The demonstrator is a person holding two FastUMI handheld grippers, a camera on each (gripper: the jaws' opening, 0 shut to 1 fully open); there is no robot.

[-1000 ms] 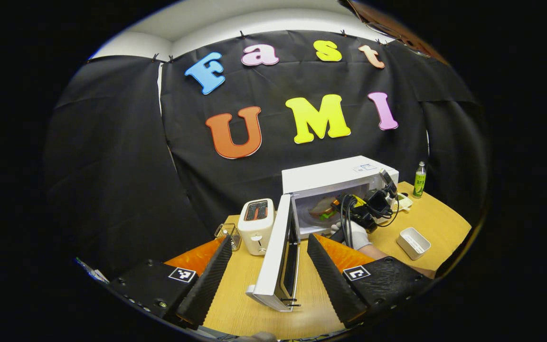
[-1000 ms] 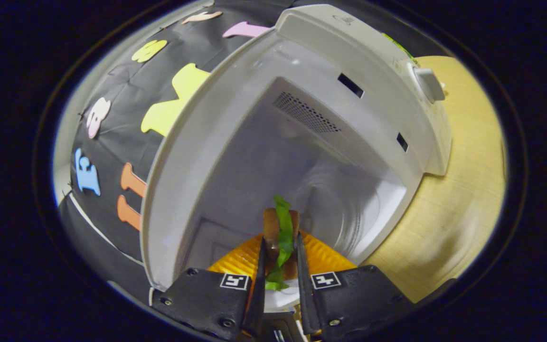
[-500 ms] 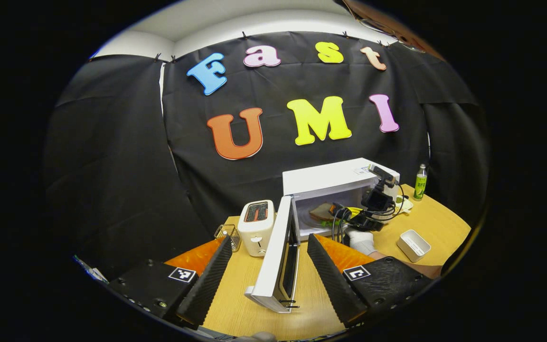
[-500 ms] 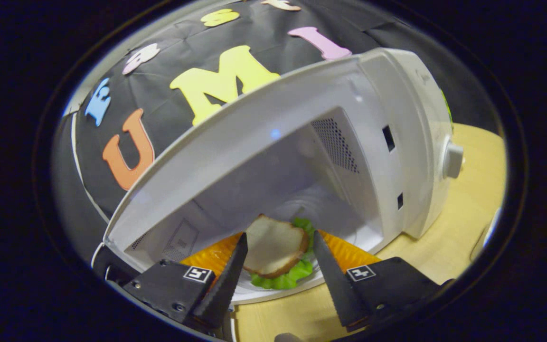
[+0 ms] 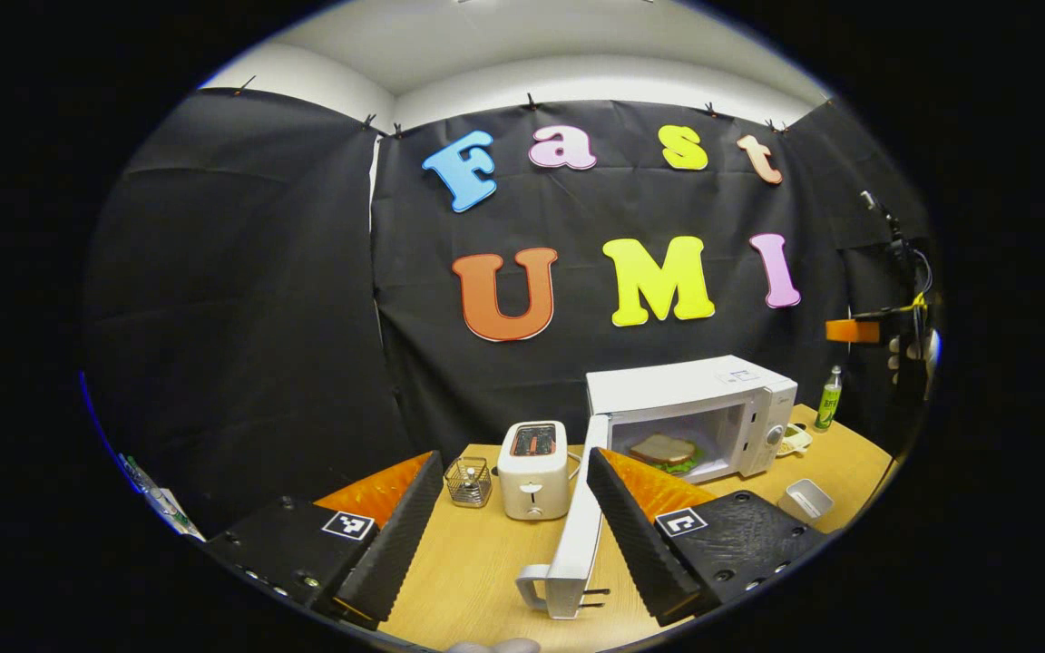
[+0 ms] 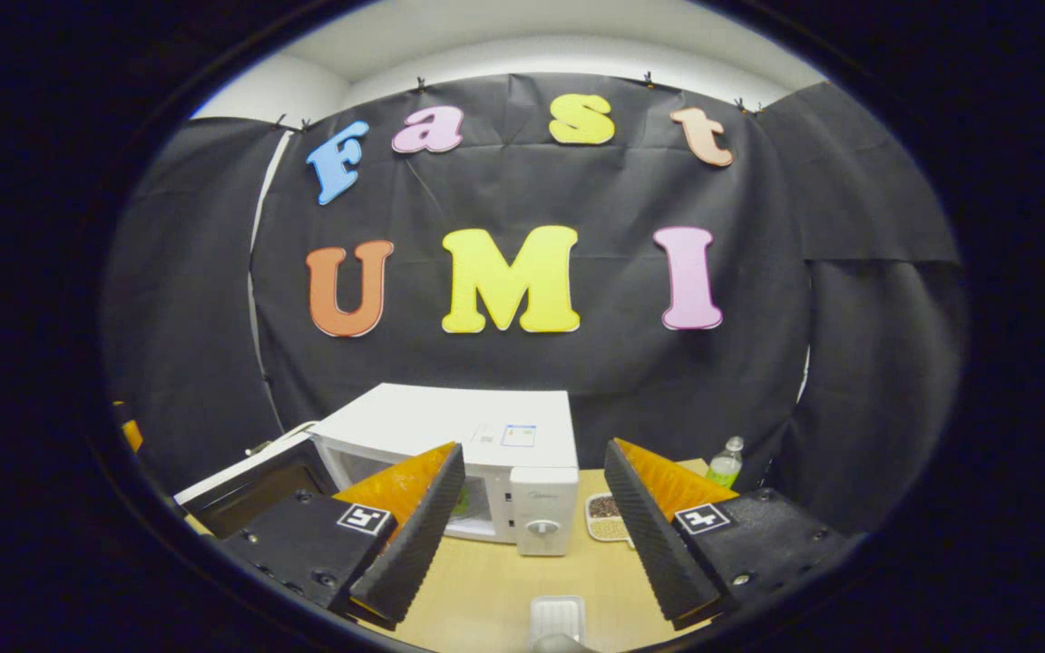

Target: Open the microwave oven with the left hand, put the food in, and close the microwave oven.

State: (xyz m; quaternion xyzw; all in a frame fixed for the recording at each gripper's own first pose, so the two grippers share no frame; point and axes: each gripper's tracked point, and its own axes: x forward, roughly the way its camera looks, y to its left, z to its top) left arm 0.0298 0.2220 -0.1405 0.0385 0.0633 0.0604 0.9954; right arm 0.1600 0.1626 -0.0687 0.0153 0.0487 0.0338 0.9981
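**Left gripper view, then right: sandwich left inside, both grippers drawn back**

Left gripper view: the left gripper [image 5: 515, 531] has pulled back, fingers spread wide and empty. The sandwich [image 5: 663, 450] lies inside the microwave [image 5: 695, 390], whose door [image 5: 577, 535] hangs open beside the toaster [image 5: 533, 458]. The right gripper [image 5: 885, 322] has withdrawn high at the far right (partly cut off).

Right gripper view: the right gripper [image 6: 532, 521], a second ago around the sandwich, now stands open and empty, well back from the microwave [image 6: 459, 426]. Its own finger hides most of the cavity; a white tray [image 6: 557, 619] is cut off below.
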